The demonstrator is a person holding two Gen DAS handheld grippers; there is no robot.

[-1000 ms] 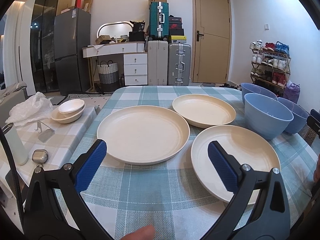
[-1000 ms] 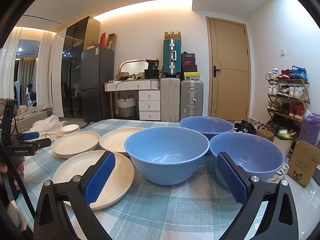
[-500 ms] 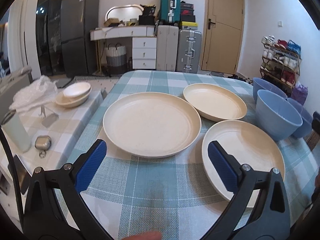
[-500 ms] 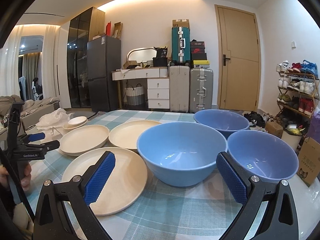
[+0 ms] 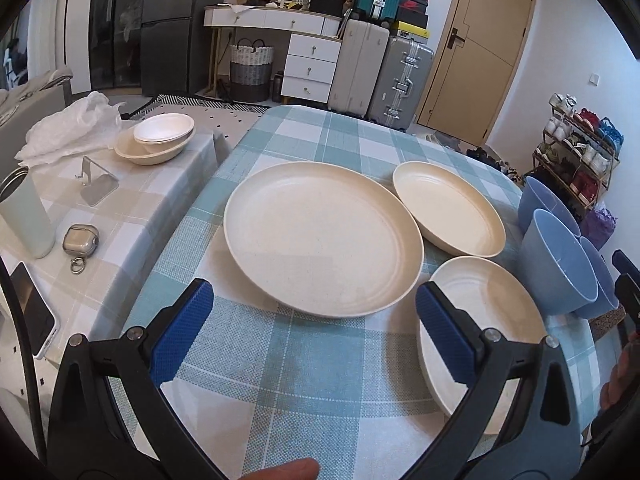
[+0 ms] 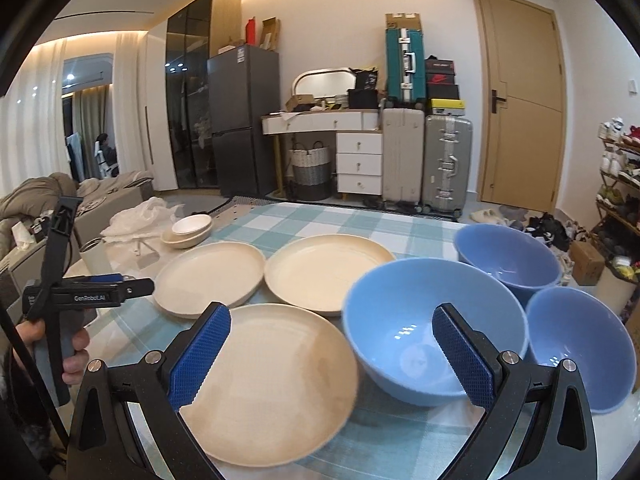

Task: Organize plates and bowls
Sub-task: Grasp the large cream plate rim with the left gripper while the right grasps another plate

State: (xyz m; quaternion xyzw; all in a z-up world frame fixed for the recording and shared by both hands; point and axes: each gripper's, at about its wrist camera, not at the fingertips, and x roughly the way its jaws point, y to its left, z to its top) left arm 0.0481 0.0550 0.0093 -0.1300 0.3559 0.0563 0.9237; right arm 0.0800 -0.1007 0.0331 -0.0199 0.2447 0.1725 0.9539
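left gripper, jaws apart and empty, hangs over the near table edge with the big cream plate straight ahead, nearer it than the open right gripper beside the blue bowls.

So there's a table with a teal-and-white checked cloth. Sitting right on it: three cream plates, a big one on the left, one further back, one nearest. To the right, three blue bowls bunched together: front one, back one, right one. A lower side table sits just left.
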